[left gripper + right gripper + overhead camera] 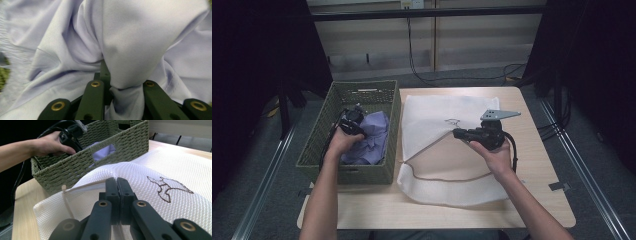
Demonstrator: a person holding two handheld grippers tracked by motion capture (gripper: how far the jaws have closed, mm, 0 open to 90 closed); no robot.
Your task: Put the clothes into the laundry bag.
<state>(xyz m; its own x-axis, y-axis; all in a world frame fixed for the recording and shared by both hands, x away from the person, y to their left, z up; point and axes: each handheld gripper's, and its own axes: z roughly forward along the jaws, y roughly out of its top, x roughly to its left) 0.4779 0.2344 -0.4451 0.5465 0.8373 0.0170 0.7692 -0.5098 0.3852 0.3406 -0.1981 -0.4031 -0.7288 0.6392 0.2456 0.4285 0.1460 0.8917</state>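
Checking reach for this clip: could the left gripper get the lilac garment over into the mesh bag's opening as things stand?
Probably yes: the left gripper grips the lilac garment, the right gripper holds the mesh bag open, and only the basket wall intervenes.

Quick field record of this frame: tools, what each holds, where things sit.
left tool: in the basket, shut on the lilac cloth, a fold bunched between its jaws
right tool: shut on the mesh bag at its opening edge, lifting that edge
basket: green woven, left side of the table, cloth inside
mesh bag: white, beside the basket, drawstring trailing along its front
bag mark: small dark outline figure on the mesh
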